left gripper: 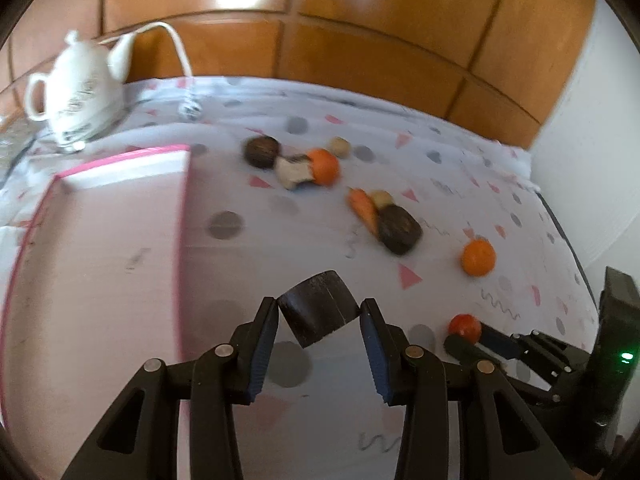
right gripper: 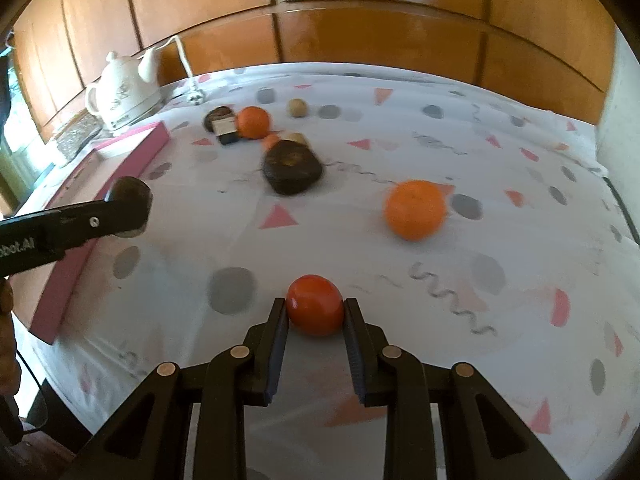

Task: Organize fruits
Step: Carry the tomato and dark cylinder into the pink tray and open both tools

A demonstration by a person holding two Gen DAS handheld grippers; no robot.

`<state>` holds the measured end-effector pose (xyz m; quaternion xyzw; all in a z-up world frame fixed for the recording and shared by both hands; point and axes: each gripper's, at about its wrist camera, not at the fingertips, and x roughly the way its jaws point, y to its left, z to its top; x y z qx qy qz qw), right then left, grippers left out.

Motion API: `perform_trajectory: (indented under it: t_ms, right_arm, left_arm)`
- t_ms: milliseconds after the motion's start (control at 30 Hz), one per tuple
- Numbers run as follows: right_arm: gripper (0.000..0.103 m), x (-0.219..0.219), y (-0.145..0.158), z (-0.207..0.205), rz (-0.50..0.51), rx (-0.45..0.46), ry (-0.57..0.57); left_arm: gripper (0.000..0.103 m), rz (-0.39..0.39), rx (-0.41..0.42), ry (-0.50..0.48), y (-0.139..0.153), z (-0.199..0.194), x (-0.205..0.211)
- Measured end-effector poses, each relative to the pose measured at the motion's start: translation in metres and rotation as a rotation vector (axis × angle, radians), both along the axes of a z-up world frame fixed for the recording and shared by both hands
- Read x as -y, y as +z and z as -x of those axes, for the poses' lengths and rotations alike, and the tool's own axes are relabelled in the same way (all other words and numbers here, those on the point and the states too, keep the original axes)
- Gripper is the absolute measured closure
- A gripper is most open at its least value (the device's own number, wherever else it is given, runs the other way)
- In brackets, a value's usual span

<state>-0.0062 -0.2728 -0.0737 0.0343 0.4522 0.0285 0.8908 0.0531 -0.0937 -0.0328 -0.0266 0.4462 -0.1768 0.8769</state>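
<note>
While lifted, dark blocky fruit (left gripper: 318,307) clamped | glossy round tomato (right gripper: 315,310) gripped

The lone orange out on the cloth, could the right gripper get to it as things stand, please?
Probably not yet: the right gripper is already shut on the red tomato. Otherwise only bare tablecloth lies before the orange.

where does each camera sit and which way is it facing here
Left wrist: on the left gripper, looking forward along its fingers, which hold a dark brown piece beside the pink box; the right gripper shows low right.
Right wrist: on the right gripper, fingers around a red fruit on the tablecloth; the left gripper enters from the left.
Shared: both face the wooden panels, showing the white teapot and orange.
</note>
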Motion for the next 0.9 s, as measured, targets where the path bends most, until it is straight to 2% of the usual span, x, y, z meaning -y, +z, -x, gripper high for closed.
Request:
perform_trajectory:
  t_ms: [300, 533, 900]
  right_arm:
    - [0.076, -0.047, 0.016, -0.021, -0.016, 0.026, 0.113]
    - [0.076, -0.093, 0.041, -0.041, -0.027, 0.077, 0.22]
    - [0.076, -0.157, 0.056, -0.057, -0.041, 0.097, 0.368]
  left_arm:
    - [0.06, -0.019, 0.079, 0.128, 0.021, 0.008, -0.053]
    - [0.06, -0.023, 0.093, 0.233, 0.024, 0.008, -0.096]
    - [0.06, -0.05, 0.083, 0.352, 0.014, 0.009, -0.145]
